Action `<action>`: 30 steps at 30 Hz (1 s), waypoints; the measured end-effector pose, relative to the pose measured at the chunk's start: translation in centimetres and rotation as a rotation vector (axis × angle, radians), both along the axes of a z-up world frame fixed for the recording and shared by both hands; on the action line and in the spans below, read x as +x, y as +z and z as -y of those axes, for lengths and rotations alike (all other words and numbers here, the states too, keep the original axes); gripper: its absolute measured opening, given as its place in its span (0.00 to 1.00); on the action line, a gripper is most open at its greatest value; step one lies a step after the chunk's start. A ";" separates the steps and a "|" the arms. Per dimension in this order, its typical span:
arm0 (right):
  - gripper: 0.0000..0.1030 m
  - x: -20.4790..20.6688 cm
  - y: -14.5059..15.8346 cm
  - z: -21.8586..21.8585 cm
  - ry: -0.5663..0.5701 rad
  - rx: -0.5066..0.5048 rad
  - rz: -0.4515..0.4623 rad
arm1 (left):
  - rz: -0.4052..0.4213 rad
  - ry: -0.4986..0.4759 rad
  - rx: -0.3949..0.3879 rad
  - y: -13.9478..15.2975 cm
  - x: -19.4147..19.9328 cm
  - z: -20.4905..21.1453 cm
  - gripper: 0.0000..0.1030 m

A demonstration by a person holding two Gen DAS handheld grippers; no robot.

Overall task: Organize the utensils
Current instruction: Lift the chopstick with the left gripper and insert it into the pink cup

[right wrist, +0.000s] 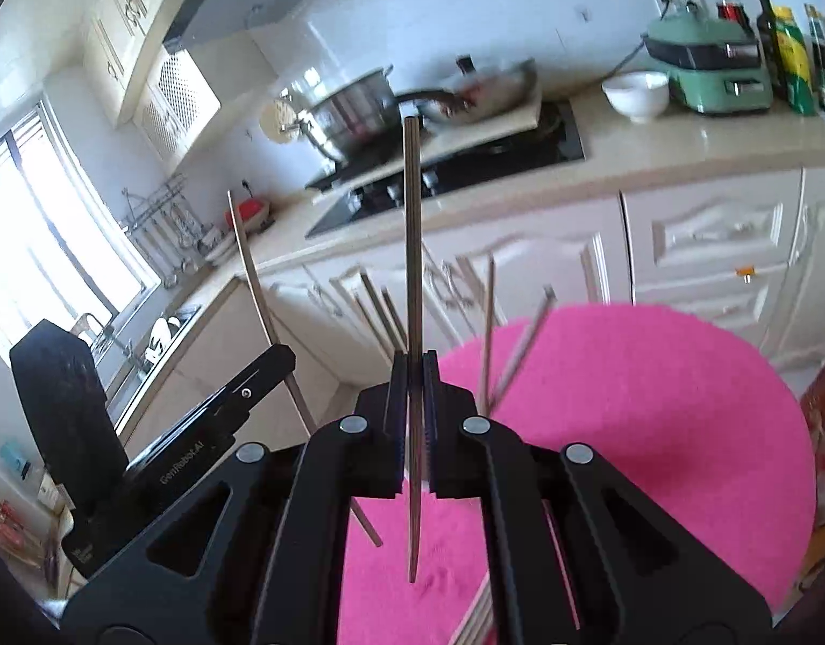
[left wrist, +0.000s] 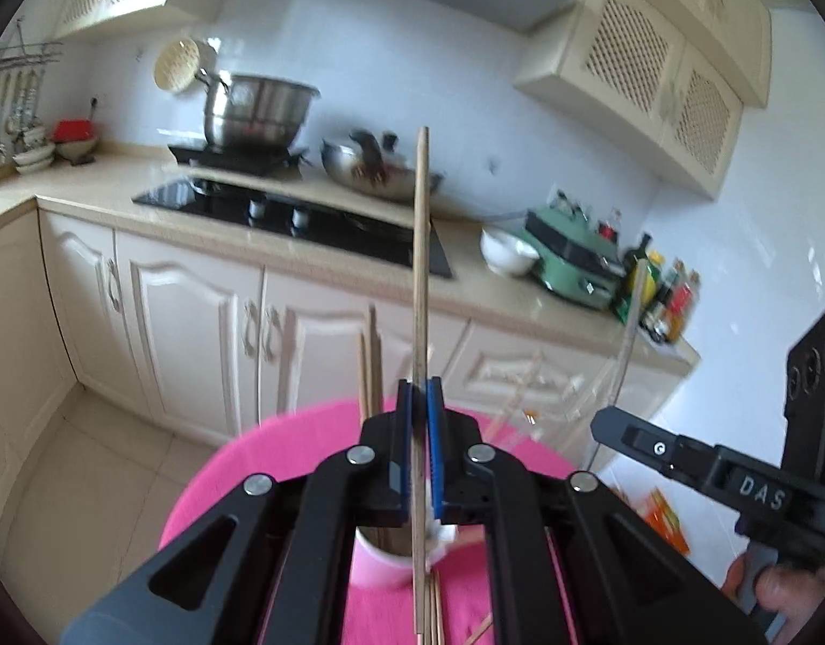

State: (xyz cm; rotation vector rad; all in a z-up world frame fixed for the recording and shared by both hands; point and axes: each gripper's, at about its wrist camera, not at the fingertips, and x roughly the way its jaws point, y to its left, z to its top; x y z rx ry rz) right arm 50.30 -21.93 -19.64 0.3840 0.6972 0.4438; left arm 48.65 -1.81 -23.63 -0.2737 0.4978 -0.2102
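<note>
Two claws: each clamped on one chopstick, upright
Left claw [left wrist: 422,441]: pads pinch a pale chopstick [left wrist: 422,247] above the pink cup [left wrist: 391,556]
Right claw [right wrist: 412,419]: jaws together on a dark chopstick [right wrist: 412,279], tip over the pink tabletop [right wrist: 654,430]
Cup: on the tabletop, other chopsticks [left wrist: 370,365] standing in it
Loose sticks [left wrist: 431,613]: at the tabletop's near edge

We see bright daylight from a blown-out window [right wrist: 52,226] left of the right gripper [right wrist: 412,376]; edges curve, background blurs.
</note>
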 end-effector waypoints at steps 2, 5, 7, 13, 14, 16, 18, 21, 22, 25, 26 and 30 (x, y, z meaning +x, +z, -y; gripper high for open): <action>0.05 0.8 0.4 -0.6 -0.018 -0.003 0.027 | 0.025 0.020 -0.012 0.3 0.9 -0.3 0.05; 0.05 1.8 0.6 -1.1 -0.046 -0.009 0.052 | 0.052 0.050 -0.013 0.5 2.2 -0.3 0.05; 0.05 2.3 0.6 -1.3 -0.069 -0.036 0.071 | 0.058 0.072 -0.007 0.2 3.1 -0.2 0.05; 0.06 3.4 0.0 -1.2 -0.126 -0.053 0.088 | 0.050 0.092 0.007 -1.7 5.0 0.3 0.05; 0.06 3.6 -0.2 -1.3 -0.129 -0.057 0.087 | 0.045 0.098 0.009 -2.1 5.2 0.3 0.05; 0.06 3.9 -0.6 -1.8 -0.133 -0.072 0.091 | 0.032 0.099 0.011 -3.0 5.5 0.3 0.05; 0.06 4.0 -0.9 -2.1 -0.133 -0.079 0.093 | 0.015 0.096 0.023 -3.9 5.6 0.4 0.05; 0.06 4.1 -1.6 -2.9 -0.115 -0.108 0.091 | 0.002 0.091 0.032 -4.8 5.4 0.3 0.05; 0.06 4.1 -1.8 -3.0 -0.108 -0.111 0.088 | -0.003 0.090 0.034 -4.9 5.3 0.3 0.06; 0.06 4.0 -2.2 -3.5 -0.081 -0.138 0.083 | -0.016 0.079 0.050 -5.5 5.0 0.3 0.05; 0.06 3.8 -2.2 -3.7 -0.071 -0.148 0.085 | -0.023 0.069 0.054 -5.7 4.9 0.3 0.06; 0.06 2.7 -2.5 -4.2 -0.035 -0.193 0.090 | -0.038 0.060 0.062 -6.2 4.2 0.1 0.05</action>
